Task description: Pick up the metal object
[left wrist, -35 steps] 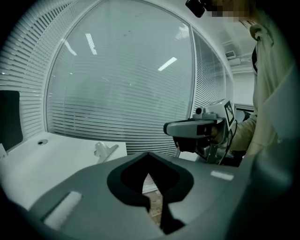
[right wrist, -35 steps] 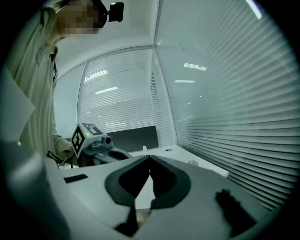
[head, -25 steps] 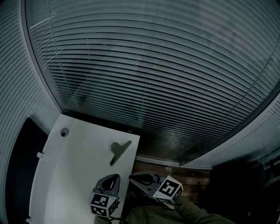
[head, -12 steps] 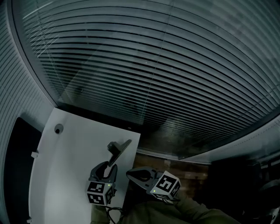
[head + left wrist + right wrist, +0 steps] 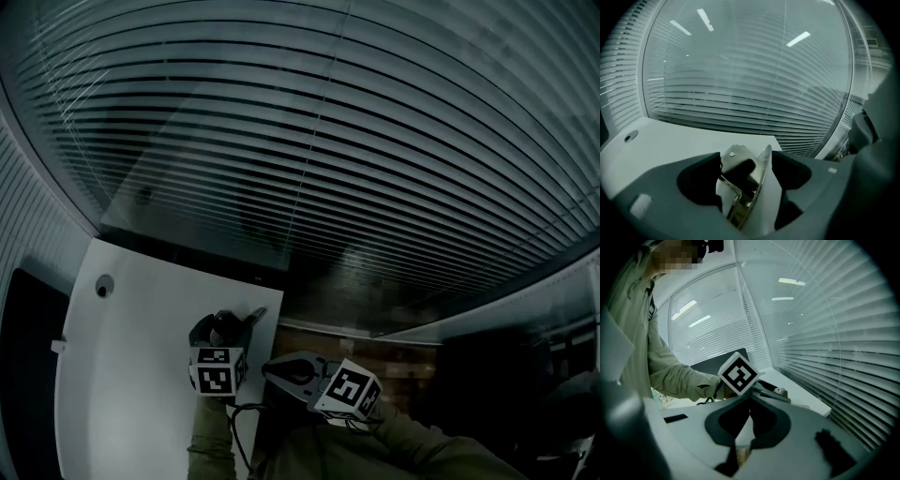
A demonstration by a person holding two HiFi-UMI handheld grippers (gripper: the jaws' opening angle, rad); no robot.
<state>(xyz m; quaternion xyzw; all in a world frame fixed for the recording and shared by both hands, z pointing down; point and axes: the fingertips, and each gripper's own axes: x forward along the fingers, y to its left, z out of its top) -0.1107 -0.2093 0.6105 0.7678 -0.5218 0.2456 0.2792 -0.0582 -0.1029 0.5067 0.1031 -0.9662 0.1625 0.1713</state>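
Left gripper [image 5: 223, 323] sits at 7 o'clock in the head view, over the white table [image 5: 122, 394] near its far right edge, nose tilted down. Its jaws have just been opening and now stand wide. The metal object [image 5: 749, 187], a shiny clip, sits between them, roughly centred, and lies on the tabletop. Can't confirm the pads are pressing on it, so I read it as straddled, not clamped. Right gripper [image 5: 272, 367] is at 4 o'clock from the left one, just off the table edge, tips together, nothing between. A round grommet [image 5: 103, 286] is at 10 o'clock from the left gripper, well apart. Blinds [image 5: 328, 141] fill 12 o'clock.
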